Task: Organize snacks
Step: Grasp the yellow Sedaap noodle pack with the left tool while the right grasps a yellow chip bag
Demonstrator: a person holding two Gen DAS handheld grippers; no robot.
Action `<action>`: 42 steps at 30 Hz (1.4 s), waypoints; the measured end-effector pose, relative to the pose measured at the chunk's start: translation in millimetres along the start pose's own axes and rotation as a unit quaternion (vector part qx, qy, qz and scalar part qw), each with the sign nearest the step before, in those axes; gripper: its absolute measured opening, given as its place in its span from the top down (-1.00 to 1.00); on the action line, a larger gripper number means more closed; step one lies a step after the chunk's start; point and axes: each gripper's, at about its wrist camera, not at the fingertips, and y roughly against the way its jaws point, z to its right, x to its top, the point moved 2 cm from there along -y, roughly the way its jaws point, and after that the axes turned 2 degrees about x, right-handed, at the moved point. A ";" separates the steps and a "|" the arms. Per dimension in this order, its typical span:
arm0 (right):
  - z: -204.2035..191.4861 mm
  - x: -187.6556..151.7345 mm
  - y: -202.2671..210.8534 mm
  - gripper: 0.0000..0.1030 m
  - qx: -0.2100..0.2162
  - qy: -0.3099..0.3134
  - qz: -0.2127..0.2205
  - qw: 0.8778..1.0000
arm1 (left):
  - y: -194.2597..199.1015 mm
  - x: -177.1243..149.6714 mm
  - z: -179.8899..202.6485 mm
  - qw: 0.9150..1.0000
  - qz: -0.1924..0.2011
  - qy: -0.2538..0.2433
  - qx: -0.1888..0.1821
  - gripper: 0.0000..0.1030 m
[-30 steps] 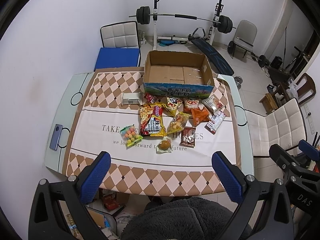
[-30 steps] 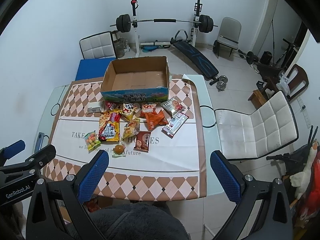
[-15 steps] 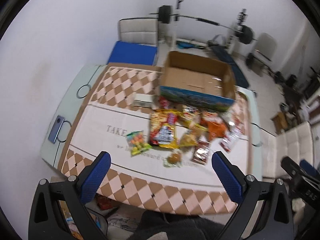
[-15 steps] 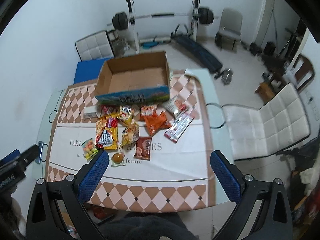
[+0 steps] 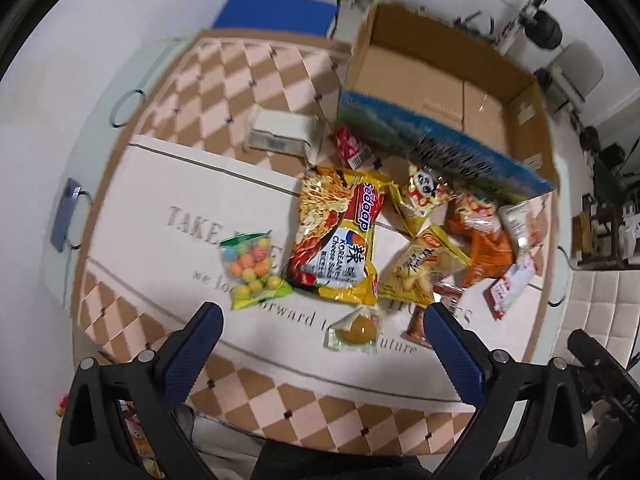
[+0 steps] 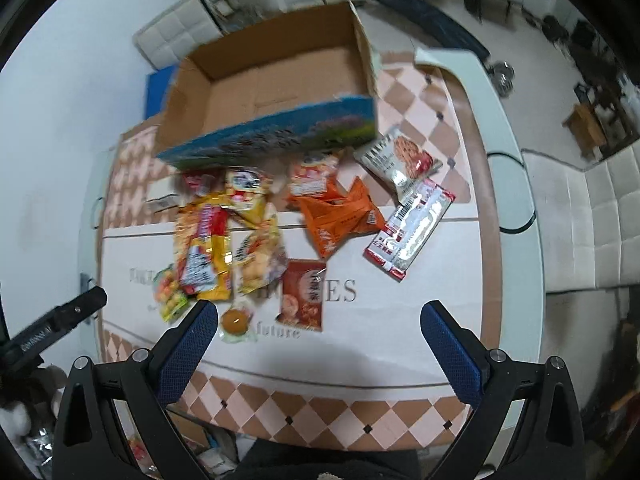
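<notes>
Several snack packs lie on the table in front of an empty open cardboard box [image 5: 444, 84] [image 6: 276, 92]. Among them are a yellow noodle pack [image 5: 340, 240] [image 6: 202, 248], a bag of coloured candy balls [image 5: 250, 268], a clear-wrapped orange sweet [image 5: 356, 330] [image 6: 236, 322], a brown pack [image 6: 304, 296], an orange bag [image 6: 336, 216] and a red-white bar [image 6: 412, 228]. My left gripper [image 5: 322, 356] is open and empty above the near table edge, just short of the orange sweet. My right gripper [image 6: 318, 354] is open and empty, near the brown pack.
A white carton [image 5: 284, 136] lies left of the box. A phone [image 5: 66, 220] rests at the table's left edge. White chairs [image 6: 592, 216] stand to the right, and gym gear fills the back of the room.
Both grippers have moved forward and down toward the table. The snacks now appear much larger and closer. Both stay open and empty.
</notes>
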 end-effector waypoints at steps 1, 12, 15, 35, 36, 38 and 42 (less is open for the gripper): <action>2.6 5.6 -8.5 -1.00 0.004 -0.012 -0.008 1.000 | -13.9 8.3 4.0 1.000 -0.011 -0.006 0.001 -0.99; -15.6 23.4 -117.2 -0.98 0.064 -0.132 -0.100 0.984 | -134.3 56.5 22.2 0.992 -0.096 -0.075 0.026 -0.99; -29.7 22.6 -143.0 -0.67 0.046 -0.131 -0.117 0.983 | -154.3 59.1 24.6 0.989 -0.109 -0.092 0.032 -0.99; -69.0 22.3 -219.2 -0.32 0.019 -0.140 -0.185 0.973 | -190.0 61.2 -0.3 0.983 -0.131 -0.130 0.001 -0.69; -70.2 20.9 -220.7 -0.30 0.018 -0.131 -0.185 0.974 | -189.6 56.8 -5.1 0.981 -0.131 -0.141 0.010 -0.69; -73.2 18.2 -220.8 -0.24 0.009 -0.109 -0.191 0.975 | -193.7 44.6 -13.7 0.980 -0.128 -0.153 0.019 -0.69; -81.8 15.7 -221.5 -0.22 -0.016 -0.057 -0.198 0.978 | -198.2 34.2 -21.9 0.979 -0.123 -0.163 0.020 -0.73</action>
